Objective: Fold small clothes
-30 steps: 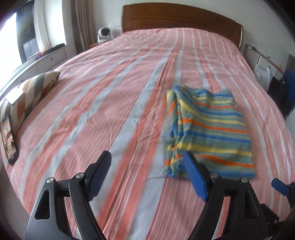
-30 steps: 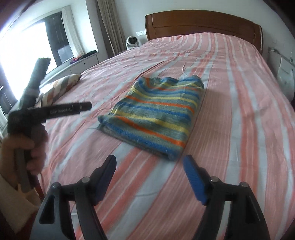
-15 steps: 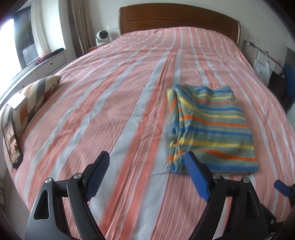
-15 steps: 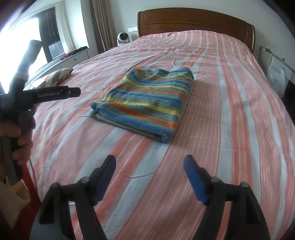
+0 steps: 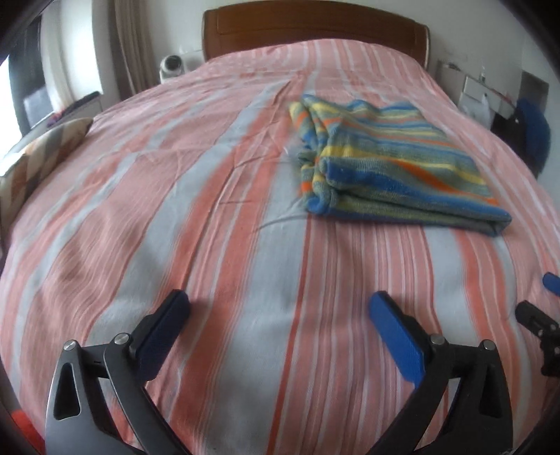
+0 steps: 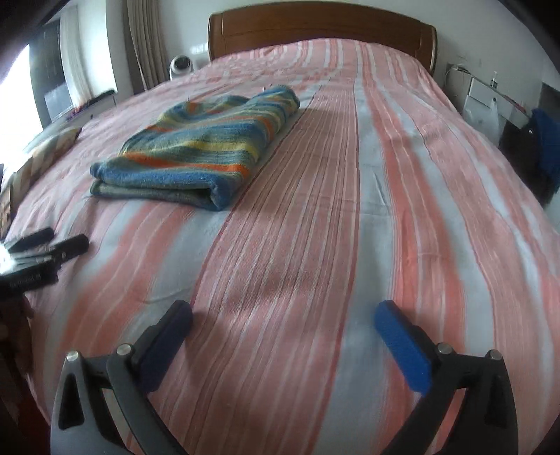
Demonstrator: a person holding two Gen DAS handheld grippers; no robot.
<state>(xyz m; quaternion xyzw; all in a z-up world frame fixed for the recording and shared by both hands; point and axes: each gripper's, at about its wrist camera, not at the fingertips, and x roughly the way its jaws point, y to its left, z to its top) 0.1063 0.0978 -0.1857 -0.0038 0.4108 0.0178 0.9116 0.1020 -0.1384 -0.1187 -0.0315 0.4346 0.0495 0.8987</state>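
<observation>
A folded striped jumper (image 5: 392,164) is laid flat on the striped bed (image 5: 217,196). The left gripper (image 5: 280,308) and right gripper (image 6: 283,316) are held low over bare sheet, well short of it. Both jaws have just been opened wide, and nothing is held between them.

Fuzzy knit garment (image 5: 392,164), glossy wooden headboard (image 5: 315,35)

Left gripper (image 5: 279,306) at 6 o'clock, its jaws having just opened wide, with nothing between its blue pads but the striped bedspread (image 5: 217,217). Folded striped knit garment (image 5: 385,164) lying flat at 2 o'clock, well apart from the gripper. Wooden headboard (image 5: 315,33) at 12 o'clock; patterned pillow (image 5: 38,157) at 9 o'clock. Part of the right gripper (image 5: 542,315) at 4 o'clock.
</observation>
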